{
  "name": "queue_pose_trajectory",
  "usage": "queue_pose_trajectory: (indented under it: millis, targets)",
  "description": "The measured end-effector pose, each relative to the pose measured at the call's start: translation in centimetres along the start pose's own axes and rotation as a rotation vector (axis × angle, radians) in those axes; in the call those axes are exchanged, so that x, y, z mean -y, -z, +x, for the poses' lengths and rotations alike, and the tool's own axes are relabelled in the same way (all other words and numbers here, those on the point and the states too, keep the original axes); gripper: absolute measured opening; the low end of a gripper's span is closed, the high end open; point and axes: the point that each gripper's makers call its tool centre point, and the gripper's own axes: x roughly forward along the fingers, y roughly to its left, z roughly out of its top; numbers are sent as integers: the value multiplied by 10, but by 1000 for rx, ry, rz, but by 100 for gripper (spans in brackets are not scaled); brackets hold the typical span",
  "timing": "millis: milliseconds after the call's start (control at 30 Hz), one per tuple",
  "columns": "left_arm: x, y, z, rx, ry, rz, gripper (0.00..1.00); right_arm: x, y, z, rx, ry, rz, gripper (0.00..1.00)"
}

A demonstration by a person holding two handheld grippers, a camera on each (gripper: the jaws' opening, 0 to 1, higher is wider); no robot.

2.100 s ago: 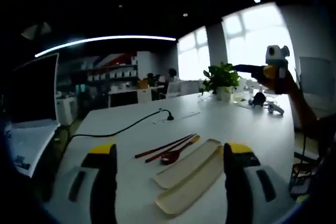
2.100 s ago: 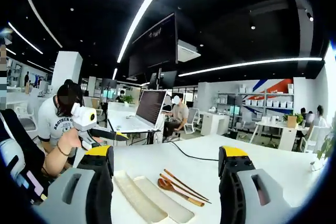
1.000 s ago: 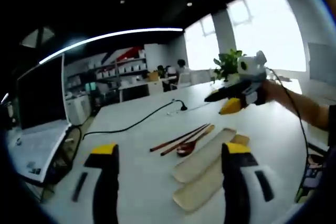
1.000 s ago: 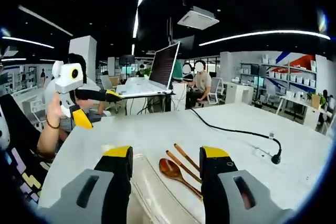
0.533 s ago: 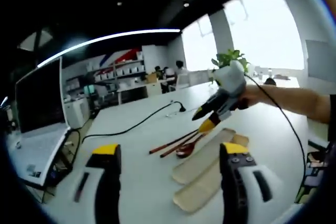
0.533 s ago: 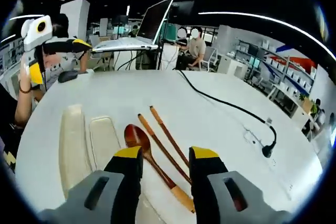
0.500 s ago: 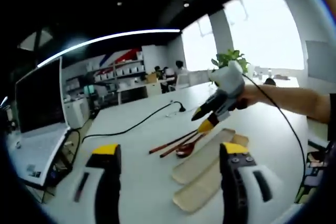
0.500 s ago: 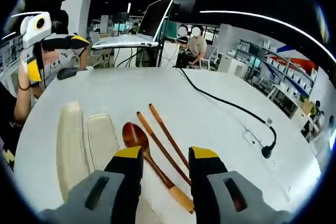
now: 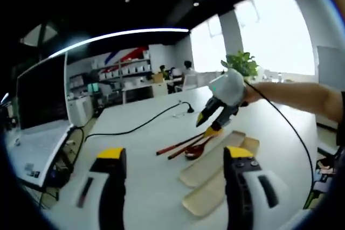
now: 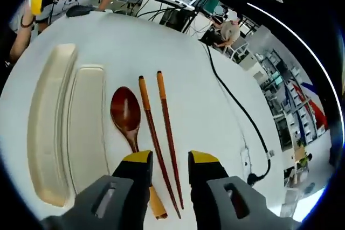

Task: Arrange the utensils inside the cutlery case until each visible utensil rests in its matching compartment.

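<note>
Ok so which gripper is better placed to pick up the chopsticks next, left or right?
Probably the right gripper. It hangs directly over the chopsticks, which lie on the table beside the spoon, fingers open astride them. The left gripper sits further back, the cutlery case ahead of it.

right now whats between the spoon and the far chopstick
In the right gripper view, the other chopstick lies between the spoon and the far chopstick, all on the table.

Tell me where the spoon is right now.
In the right gripper view, the spoon lies on the table, between the case halves and the chopsticks, just ahead of the right gripper.
</note>
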Motion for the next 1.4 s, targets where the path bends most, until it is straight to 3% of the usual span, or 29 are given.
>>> queue_pose_trajectory:
  millis: [133,267,467,533,633,900,1133,1400]
  targets:
    - [-2,-2,0,5,-8,-7,77,-2,-1,3,-47,-59,-37,22]
    - [-4,-3,4,13,-8,-27,76,-2,-5,7,-50,-88,-43,21]
    - [-8,-7,4,24,-10,-31,75,-16,3,12,-123,-192,-64,17]
    - [-11,-7,4,30,-12,-41,75,-16,0,20,-116,-204,-60,17]
    - [-15,-4,6,22,-20,-52,75,-12,1,21,-146,-219,-13,14]
    - [-25,7,16,-4,-29,-85,73,-20,-1,21,-231,-325,-57,4]
    - [-24,14,22,-28,-18,-90,72,-21,-1,20,-253,-352,-68,3]
    - [-22,13,20,-30,-10,-86,71,-20,0,18,-268,-295,-88,2]
